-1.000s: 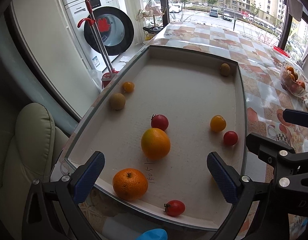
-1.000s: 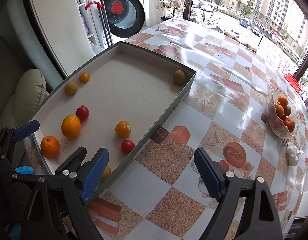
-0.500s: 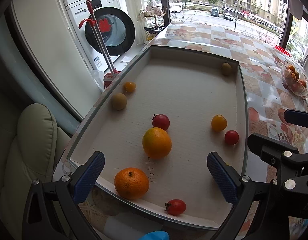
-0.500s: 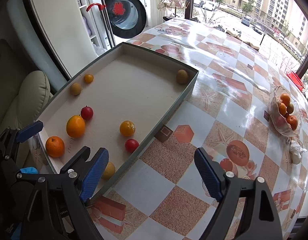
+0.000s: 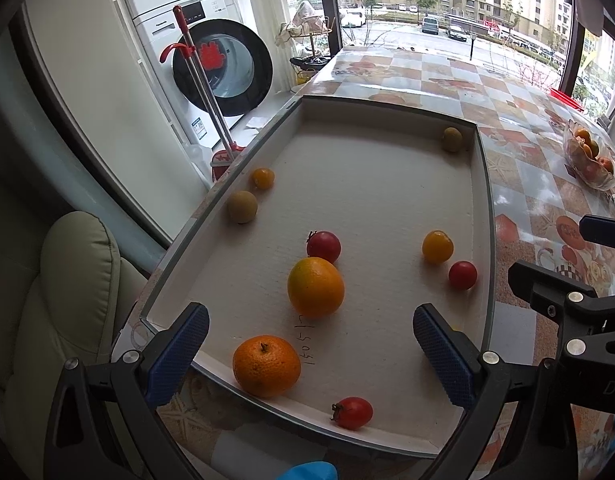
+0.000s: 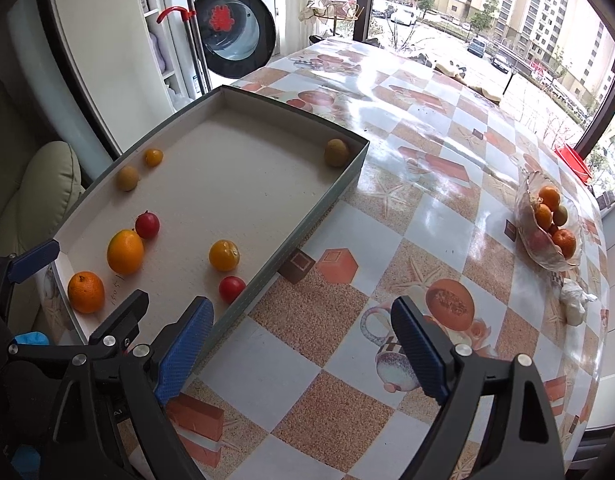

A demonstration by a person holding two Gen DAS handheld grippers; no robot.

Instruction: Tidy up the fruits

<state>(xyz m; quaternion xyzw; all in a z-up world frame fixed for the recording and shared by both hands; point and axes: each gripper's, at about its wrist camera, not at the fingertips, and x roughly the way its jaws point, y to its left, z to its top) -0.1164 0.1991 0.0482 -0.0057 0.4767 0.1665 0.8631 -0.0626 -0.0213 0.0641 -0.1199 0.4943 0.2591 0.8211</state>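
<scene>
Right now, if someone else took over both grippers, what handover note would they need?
Left gripper: open, empty, above the near end of the tray.
Right gripper: open, empty, over the table beside the tray.
Loose in the tray: two oranges, three red tomatoes, two small orange fruits, two brownish fruits.
The glass bowl on the table already holds some fruit.
Done: nothing gripped yet. Left: tray fruit unsorted.

Left gripper and right gripper: black angular frames; silver screws; blue cross-hatched pads lining the jaws.
</scene>
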